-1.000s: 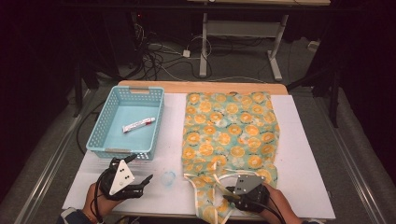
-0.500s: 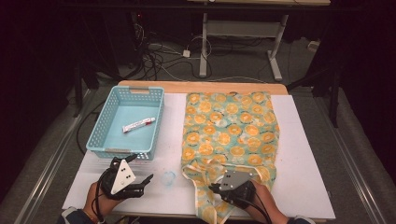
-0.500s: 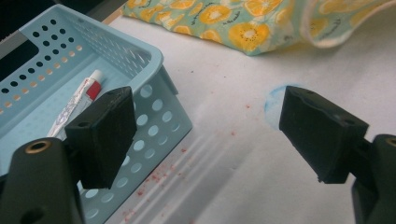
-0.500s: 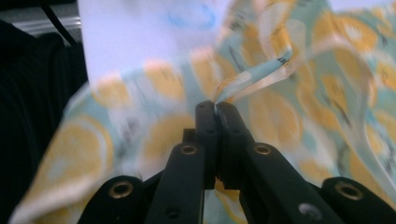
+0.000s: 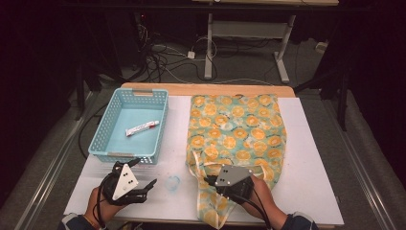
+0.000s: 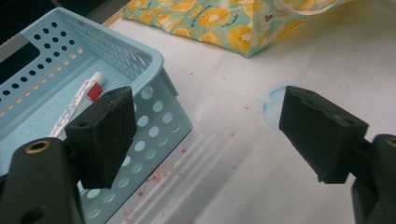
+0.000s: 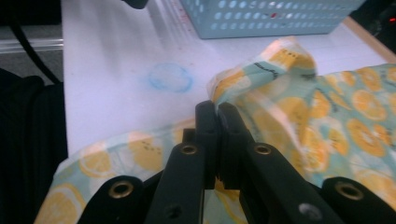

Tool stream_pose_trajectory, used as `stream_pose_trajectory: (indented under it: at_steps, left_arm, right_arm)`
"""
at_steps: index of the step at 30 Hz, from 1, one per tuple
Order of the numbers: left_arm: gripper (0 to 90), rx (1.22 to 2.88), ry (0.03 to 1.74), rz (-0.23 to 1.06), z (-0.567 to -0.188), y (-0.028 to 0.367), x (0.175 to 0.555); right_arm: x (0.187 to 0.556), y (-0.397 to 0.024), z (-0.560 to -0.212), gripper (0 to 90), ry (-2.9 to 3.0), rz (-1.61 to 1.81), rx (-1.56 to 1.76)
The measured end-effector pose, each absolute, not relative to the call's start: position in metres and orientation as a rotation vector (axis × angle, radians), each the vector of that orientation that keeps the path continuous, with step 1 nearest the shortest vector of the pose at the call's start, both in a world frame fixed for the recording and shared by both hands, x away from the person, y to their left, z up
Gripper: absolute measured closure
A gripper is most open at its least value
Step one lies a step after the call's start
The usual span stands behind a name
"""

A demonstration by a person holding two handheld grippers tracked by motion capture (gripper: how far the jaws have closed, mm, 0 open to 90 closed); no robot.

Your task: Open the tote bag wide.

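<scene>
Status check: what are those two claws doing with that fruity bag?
Right claw shut on orange-print bag, lifting its edge. Left claw open, idle beside blue basket. Nothing in the way.

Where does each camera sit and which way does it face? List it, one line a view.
High view: above the person's side, looking forward and down on the table; both hands, left gripper, right gripper.
Left gripper view: between open jaws, toward the blue basket.
Right gripper view: along shut jaws pinching the lemon-print bag.
Shared: every view shows bag and basket; the tube shows in high and left.
</scene>
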State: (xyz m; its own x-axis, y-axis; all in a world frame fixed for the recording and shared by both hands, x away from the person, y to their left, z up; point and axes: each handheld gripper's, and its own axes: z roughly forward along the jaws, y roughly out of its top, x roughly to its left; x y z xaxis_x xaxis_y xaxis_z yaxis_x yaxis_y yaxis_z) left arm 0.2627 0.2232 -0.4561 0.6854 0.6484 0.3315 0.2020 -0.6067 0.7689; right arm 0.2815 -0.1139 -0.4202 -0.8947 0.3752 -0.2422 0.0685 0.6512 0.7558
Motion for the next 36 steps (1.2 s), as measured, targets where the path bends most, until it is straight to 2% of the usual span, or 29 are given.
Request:
stream_pose_trajectory:
  at_steps: [12, 23, 26, 27, 29, 32, 36]
  left_arm:
    - [18.3, 2.178, 0.643, 0.774, -0.457, 0.221, 0.263]
    - [18.3, 2.198, 0.637, 0.758, -0.459, 0.218, 0.263]
    - [18.3, 2.198, 0.637, 0.757, -0.459, 0.218, 0.263]
    - [18.3, 2.198, 0.638, 0.756, -0.459, 0.218, 0.263]
    - [18.3, 2.197, 0.638, 0.754, -0.459, 0.218, 0.263]
    - [18.3, 2.2, 0.634, 0.755, -0.459, 0.218, 0.263]
    - [18.3, 2.199, 0.632, 0.752, -0.459, 0.218, 0.262]
  right_arm:
    - [0.299, -0.167, -0.411, 88.5, 2.381, 1.001, 0.494]
    - [0.33, -0.187, -0.44, 82.6, 2.493, 0.825, 0.607]
    - [0.332, -0.188, -0.443, 78.1, 2.532, 0.832, 0.62]
    - [0.331, -0.188, -0.441, 71.7, 2.557, 0.846, 0.621]
    - [0.331, -0.187, -0.442, 70.7, 2.568, 0.844, 0.619]
    - [0.333, -0.184, -0.448, 63.3, 2.585, 0.754, 0.618]
    - [0.339, -0.188, -0.455, 61.2, 2.629, 0.689, 0.657]
